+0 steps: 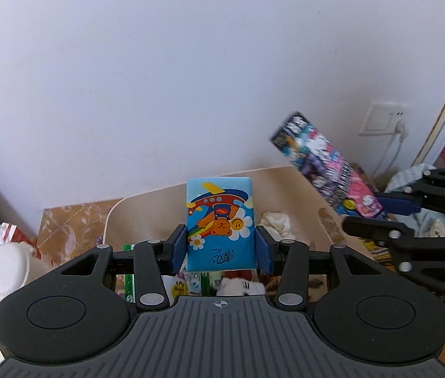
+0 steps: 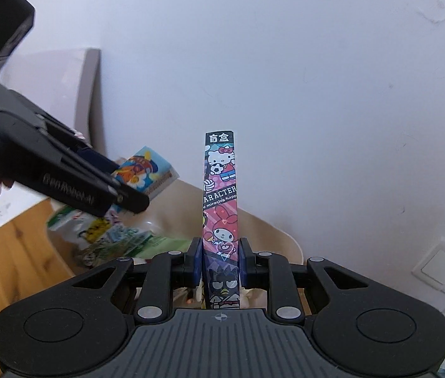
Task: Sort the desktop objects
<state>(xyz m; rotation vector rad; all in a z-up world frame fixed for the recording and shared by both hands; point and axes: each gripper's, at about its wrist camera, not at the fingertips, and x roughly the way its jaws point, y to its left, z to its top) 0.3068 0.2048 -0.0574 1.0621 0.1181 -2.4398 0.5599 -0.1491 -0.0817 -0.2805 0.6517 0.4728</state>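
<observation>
- Your left gripper [image 1: 221,245] clamps the blue tissue pack [image 1: 219,226] upright above the beige tray [image 1: 298,186].
- Your right gripper [image 2: 220,263] pinches the slim character box [image 2: 221,208] by its narrow sides.

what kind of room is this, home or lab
Most likely a home, perhaps a child's room. A cartoon tissue pack and a character blind box are held over a cluttered desk, a white plush toy sits nearby, and a wall socket is behind.
</observation>
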